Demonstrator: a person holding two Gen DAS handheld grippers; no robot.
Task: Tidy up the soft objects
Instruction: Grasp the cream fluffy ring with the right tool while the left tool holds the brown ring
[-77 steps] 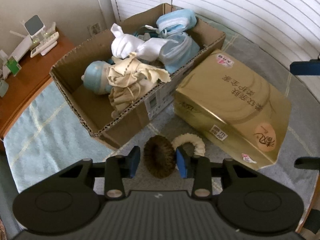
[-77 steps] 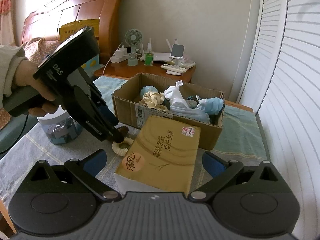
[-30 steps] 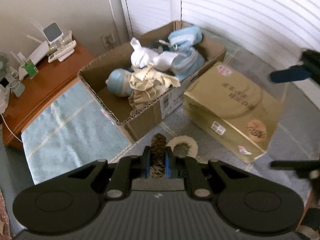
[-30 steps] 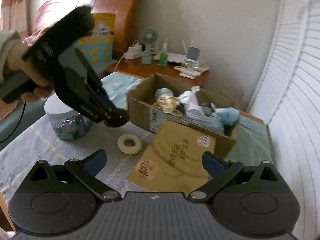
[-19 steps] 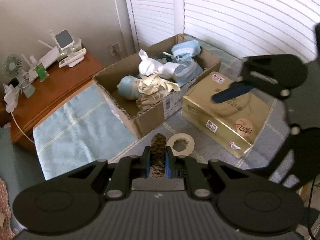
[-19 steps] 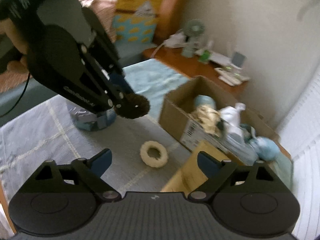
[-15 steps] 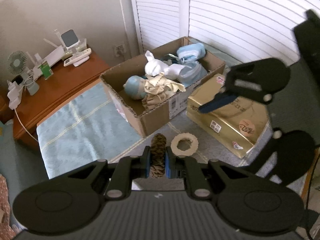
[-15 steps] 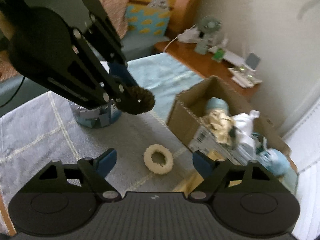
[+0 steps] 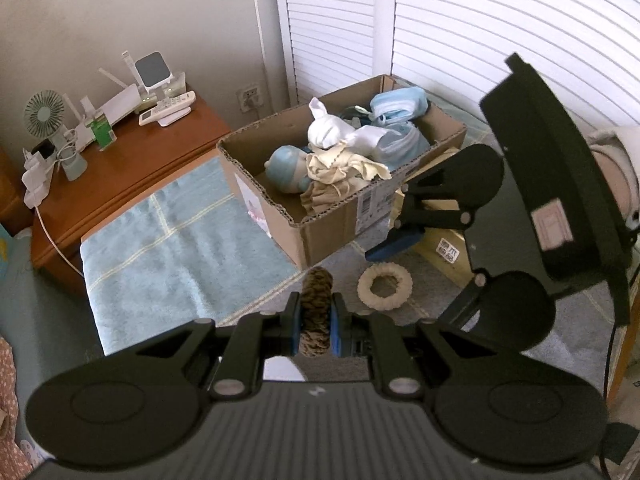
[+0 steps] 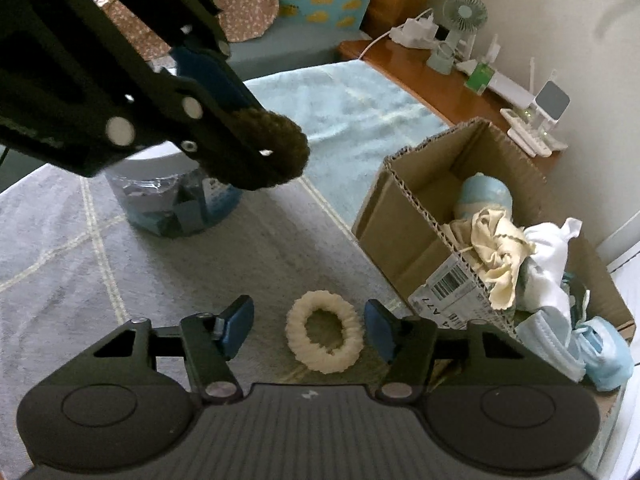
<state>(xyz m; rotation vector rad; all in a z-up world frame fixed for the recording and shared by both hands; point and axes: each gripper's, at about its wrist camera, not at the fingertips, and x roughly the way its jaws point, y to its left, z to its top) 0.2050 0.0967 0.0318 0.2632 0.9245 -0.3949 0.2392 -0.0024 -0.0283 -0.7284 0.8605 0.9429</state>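
Scrunchie (image 10: 324, 338) on cloth (image 10: 60, 272), just beside cardboard box (image 10: 404, 208)

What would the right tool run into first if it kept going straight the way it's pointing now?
Most likely the cream scrunchie lying on the grey cloth. The right tool points down at it, with the scrunchie between its open fingers, which have just been closing. Nothing else appears in that line, though depth is hard to judge.
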